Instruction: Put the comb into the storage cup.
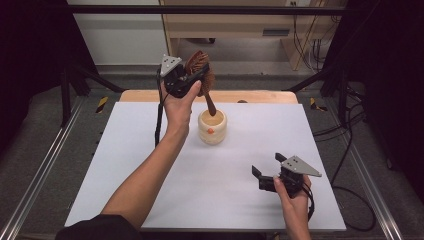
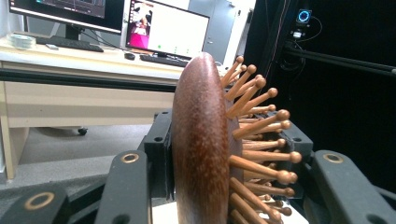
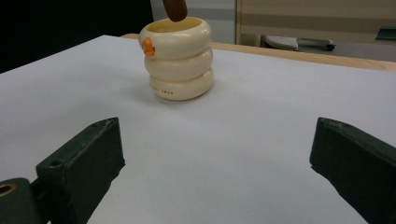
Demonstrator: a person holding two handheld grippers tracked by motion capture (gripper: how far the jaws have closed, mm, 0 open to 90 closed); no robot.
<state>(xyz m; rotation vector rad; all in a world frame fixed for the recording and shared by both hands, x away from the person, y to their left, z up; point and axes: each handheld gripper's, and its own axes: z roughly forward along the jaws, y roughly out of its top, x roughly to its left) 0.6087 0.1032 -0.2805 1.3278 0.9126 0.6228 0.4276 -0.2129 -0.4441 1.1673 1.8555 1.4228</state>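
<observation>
My left claw [image 1: 196, 75] is clamped on the brown wooden pin-bristle hairbrush [image 1: 201, 76], handle tip over the cream ribbed cup [image 1: 212, 127] near the desk's [image 1: 150, 165] far edge; right claw [image 1: 266, 174] gapes wide, empty.

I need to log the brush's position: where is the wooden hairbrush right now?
The wooden hairbrush is clamped in the left gripper, raised at the table's far side, its handle tip at the mouth of the cream ringed cup.

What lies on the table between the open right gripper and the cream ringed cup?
Nothing: in the right gripper view, bare white table runs from the right gripper to the cup. The high view shows the same.
</observation>
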